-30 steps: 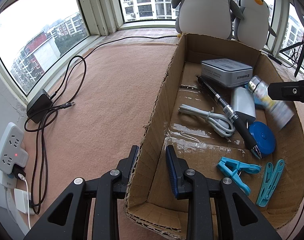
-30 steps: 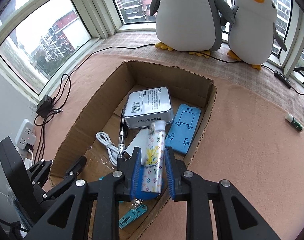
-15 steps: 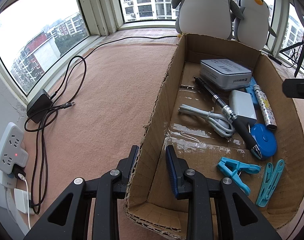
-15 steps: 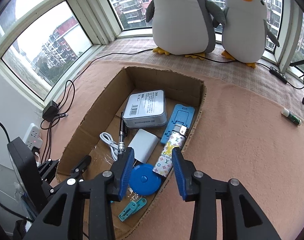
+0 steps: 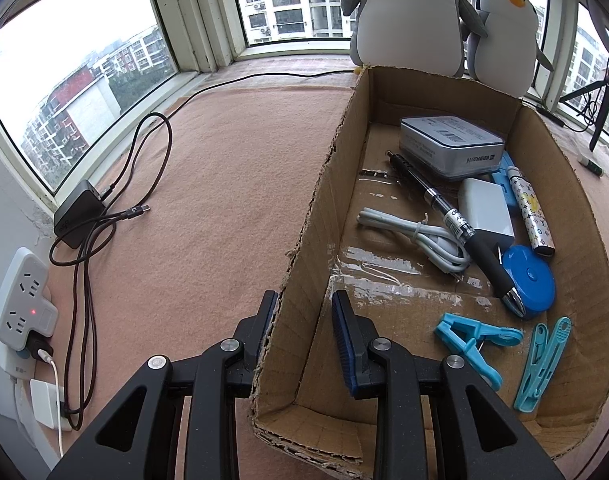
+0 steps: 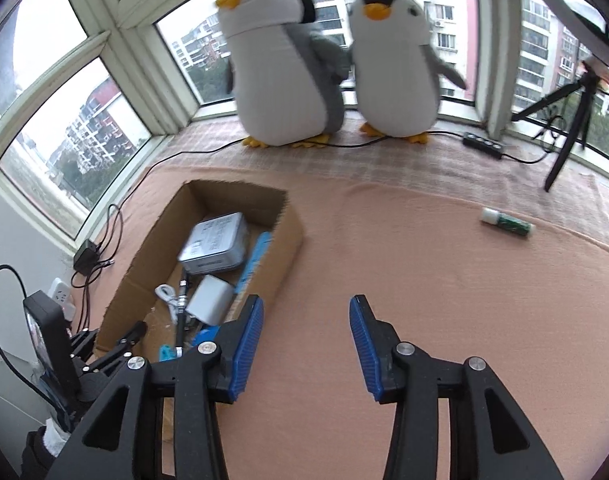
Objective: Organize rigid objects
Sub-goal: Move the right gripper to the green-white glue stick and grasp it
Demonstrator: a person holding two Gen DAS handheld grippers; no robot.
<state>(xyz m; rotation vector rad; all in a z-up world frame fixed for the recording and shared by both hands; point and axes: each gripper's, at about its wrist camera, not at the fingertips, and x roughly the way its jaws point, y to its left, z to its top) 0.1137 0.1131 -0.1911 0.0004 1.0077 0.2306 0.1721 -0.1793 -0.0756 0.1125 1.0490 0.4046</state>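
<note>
My left gripper [image 5: 304,320] is shut on the left wall of the open cardboard box [image 5: 320,200], one finger outside and one inside. In the box lie a silver tin [image 5: 450,144], a black pen [image 5: 456,228], a white charger [image 5: 484,212], a white cable [image 5: 416,240], a blue tape measure [image 5: 530,280], two blue clips [image 5: 472,340] and a patterned lighter [image 5: 530,212] by the right wall. My right gripper [image 6: 304,344] hangs over the pink cloth just right of the box [image 6: 144,280], its jaws opening with nothing between them. A green glue stick [image 6: 506,222] lies on the cloth at the far right.
Two plush penguins [image 6: 288,76] stand on the sill behind the box. A black adapter with cables [image 5: 78,212] and a white power strip [image 5: 20,300] lie at the left. A black power strip [image 6: 482,144] and a tripod [image 6: 564,120] are at the back right.
My right gripper let go of the patterned lighter, which now lies in the box. It opened and swung up and to the right, off the box. The left gripper has kept still.
</note>
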